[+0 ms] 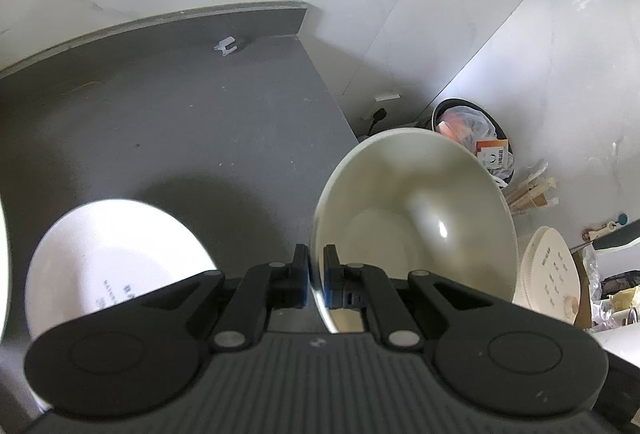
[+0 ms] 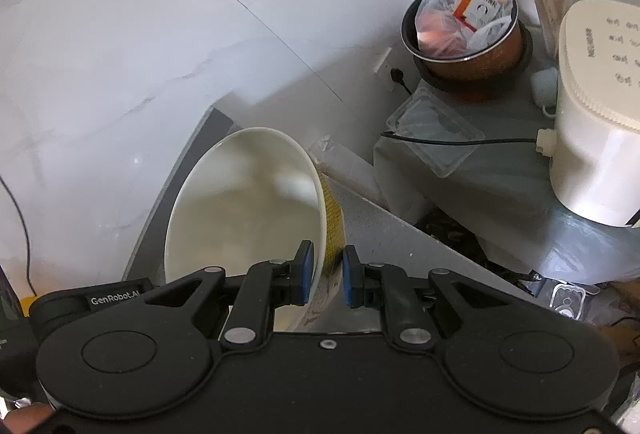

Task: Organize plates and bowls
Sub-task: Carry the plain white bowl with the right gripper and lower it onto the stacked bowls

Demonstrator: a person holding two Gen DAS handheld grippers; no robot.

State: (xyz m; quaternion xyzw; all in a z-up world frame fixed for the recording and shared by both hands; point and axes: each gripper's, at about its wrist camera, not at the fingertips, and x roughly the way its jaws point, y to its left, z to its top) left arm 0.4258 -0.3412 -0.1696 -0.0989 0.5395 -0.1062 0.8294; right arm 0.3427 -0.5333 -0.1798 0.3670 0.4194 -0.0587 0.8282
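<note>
In the left wrist view my left gripper (image 1: 316,276) is shut on the near rim of a cream bowl (image 1: 420,201). The bowl is tilted on edge above the right end of the grey counter (image 1: 180,121). A white dish (image 1: 112,254) lies upside down at lower left, with printed lettering on its base. In the right wrist view my right gripper (image 2: 326,274) is shut on the rim of a cream bowl (image 2: 248,201) with a yellow grid pattern (image 2: 334,222) outside. One pad is inside the wall and one outside, and this bowl is tilted too.
The counter ends at its right edge, with white marble tile walls behind. Beyond it stand a dark pot stuffed with plastic bags (image 2: 464,29), a white appliance (image 2: 596,113), a clear plastic lid (image 2: 434,129) and a black cable (image 2: 460,142).
</note>
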